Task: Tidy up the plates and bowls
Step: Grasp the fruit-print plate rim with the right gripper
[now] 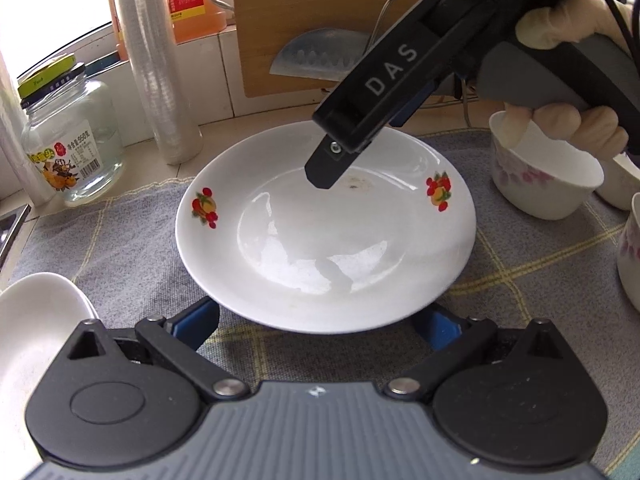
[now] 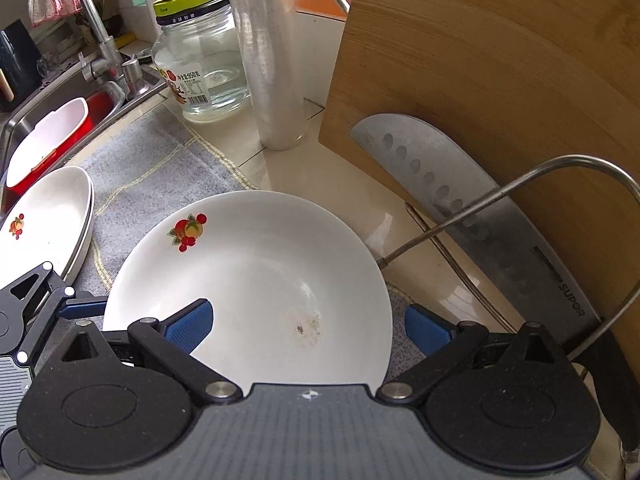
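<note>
**Fruit-print plate on the cloth, both grippers spread around it**

The tabletop [image 2: 352, 184] is pale stone, partly covered by a grey checked cloth [image 1: 120, 248]. Only the right wrist view shows the steel sink [image 2: 24, 120] at 10 o'clock, with its faucet [image 2: 96, 40] and a red-and-white basin [image 2: 52, 136] inside. The bamboo cutting board [image 2: 500, 80] leans upright at 1 o'clock there, with a cleaver [image 2: 460, 200] resting against it and a wire stand [image 2: 560, 184] in front. That view also shows two stacked fruit-print plates [image 2: 44, 224] at 9 o'clock; the left wrist view catches only their white edge at 8 o'clock.

Only the left wrist view shows the floral bowl [image 1: 544, 176] at 3 o'clock and the gloved hand [image 1: 568, 120] gripping the right gripper's handle.

The plate [image 1: 324, 232] lies flat on the cloth, centre frame in both views. It is white, glossy and shallow-welled, with red and orange fruit decals on opposite sides of the rim and a small brownish smudge in the well.

The left gripper [image 1: 324, 320] sits at 6 o'clock of the plate, fingers released and spread wide, the near rim between them without contact that I can see. The right gripper [image 2: 308, 328] is also unclenched, one blue finger over the well, the other outside the rim.

A glass jar [image 1: 68, 144] with a yellow-green lid, a roll of plastic film [image 1: 160, 72] and an oil bottle [image 1: 192, 0] stand along the back edge.
</note>
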Demonstrator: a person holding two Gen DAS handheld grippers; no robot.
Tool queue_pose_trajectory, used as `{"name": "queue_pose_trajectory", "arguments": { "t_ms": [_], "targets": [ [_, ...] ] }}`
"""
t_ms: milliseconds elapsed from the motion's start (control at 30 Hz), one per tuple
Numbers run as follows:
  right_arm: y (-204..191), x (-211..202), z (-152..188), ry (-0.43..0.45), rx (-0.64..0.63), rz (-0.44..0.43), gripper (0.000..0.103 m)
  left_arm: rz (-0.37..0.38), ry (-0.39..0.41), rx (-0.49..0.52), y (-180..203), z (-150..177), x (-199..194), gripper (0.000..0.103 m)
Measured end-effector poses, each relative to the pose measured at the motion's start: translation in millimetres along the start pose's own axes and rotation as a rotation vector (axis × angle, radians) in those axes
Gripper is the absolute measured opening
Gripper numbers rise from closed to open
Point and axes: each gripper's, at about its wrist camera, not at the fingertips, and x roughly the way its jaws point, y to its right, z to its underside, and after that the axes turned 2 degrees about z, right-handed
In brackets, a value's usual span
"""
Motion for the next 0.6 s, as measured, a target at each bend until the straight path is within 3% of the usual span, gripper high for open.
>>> {"name": "queue_pose_trajectory", "arguments": {
  "t_ms": [233, 600],
  "targets": [
    [9.9, 9.0, -11.6, -0.027, 0.01, -0.074, 0.101, -0.002, 0.012, 0.041, -1.1, -2.8, 1.6, 0.102],
    [18.1, 23.7, -23.2, -0.126, 0.007, -0.137, 0.087, 0.019, 0.01, 0.051, -3.4, -2.2, 1.8, 0.102]
  ]
}}
